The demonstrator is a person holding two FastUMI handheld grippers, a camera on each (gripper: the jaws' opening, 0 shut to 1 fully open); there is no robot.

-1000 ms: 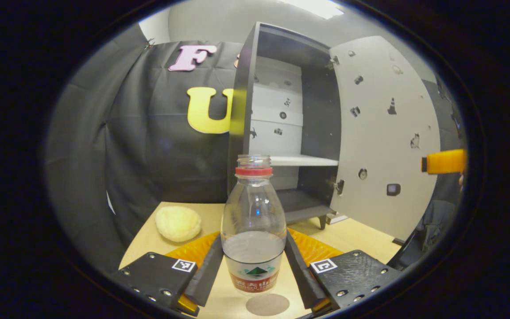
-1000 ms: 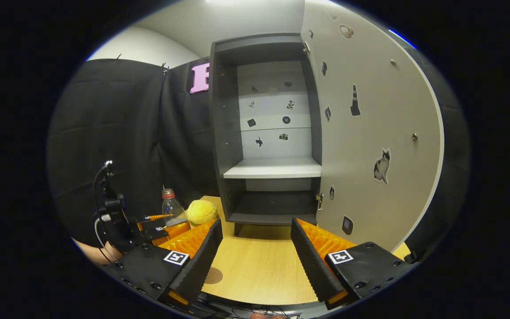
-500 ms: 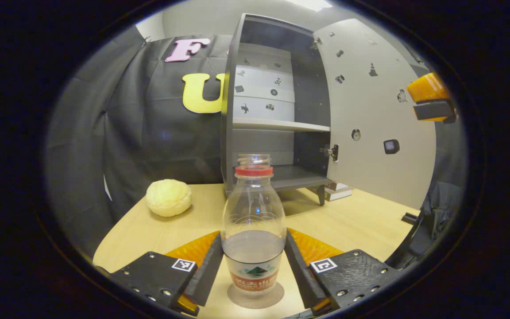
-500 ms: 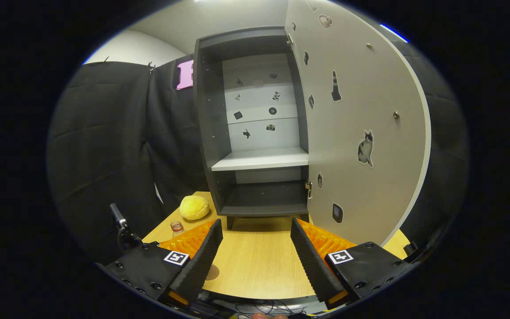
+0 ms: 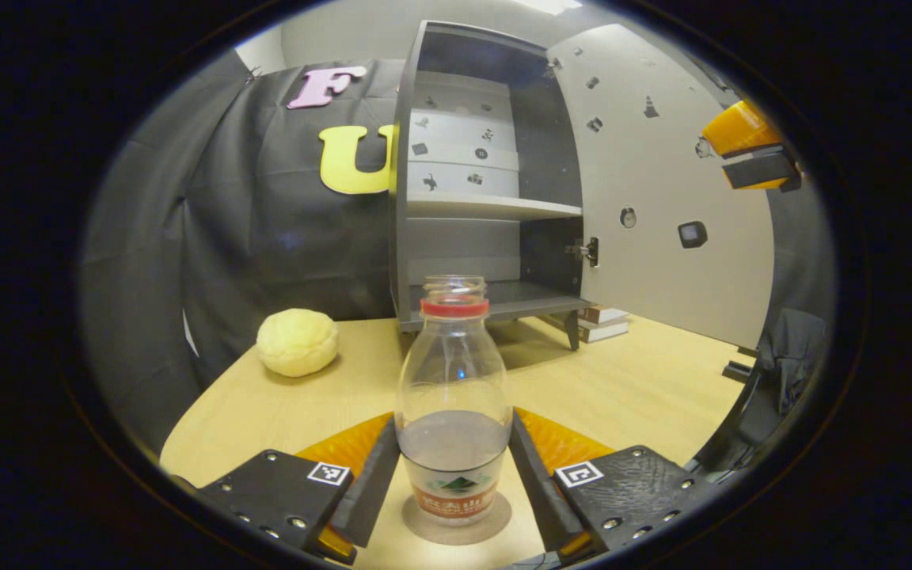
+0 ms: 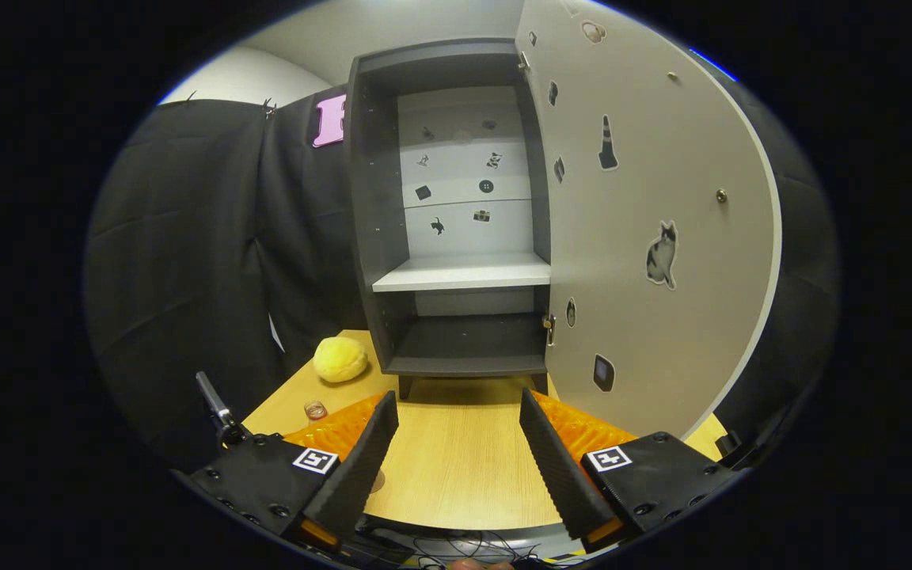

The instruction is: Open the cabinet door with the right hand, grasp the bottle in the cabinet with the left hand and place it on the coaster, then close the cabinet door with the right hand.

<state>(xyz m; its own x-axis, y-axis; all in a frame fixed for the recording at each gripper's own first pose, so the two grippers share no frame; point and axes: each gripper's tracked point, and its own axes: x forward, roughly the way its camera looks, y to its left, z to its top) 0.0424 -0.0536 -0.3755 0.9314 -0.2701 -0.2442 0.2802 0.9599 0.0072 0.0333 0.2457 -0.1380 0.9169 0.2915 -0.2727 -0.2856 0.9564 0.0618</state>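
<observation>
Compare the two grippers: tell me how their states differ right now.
The left gripper has its fingers closed against the bottle, which stands on the coaster; the right gripper is open and empty. The left sits low over the table; the right faces the open cabinet and its door. Both point roughly toward the cabinet.

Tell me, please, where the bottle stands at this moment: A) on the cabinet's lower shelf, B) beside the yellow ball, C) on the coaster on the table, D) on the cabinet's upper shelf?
C: the bottle stands upright on the coaster, between the left gripper fingers.
</observation>
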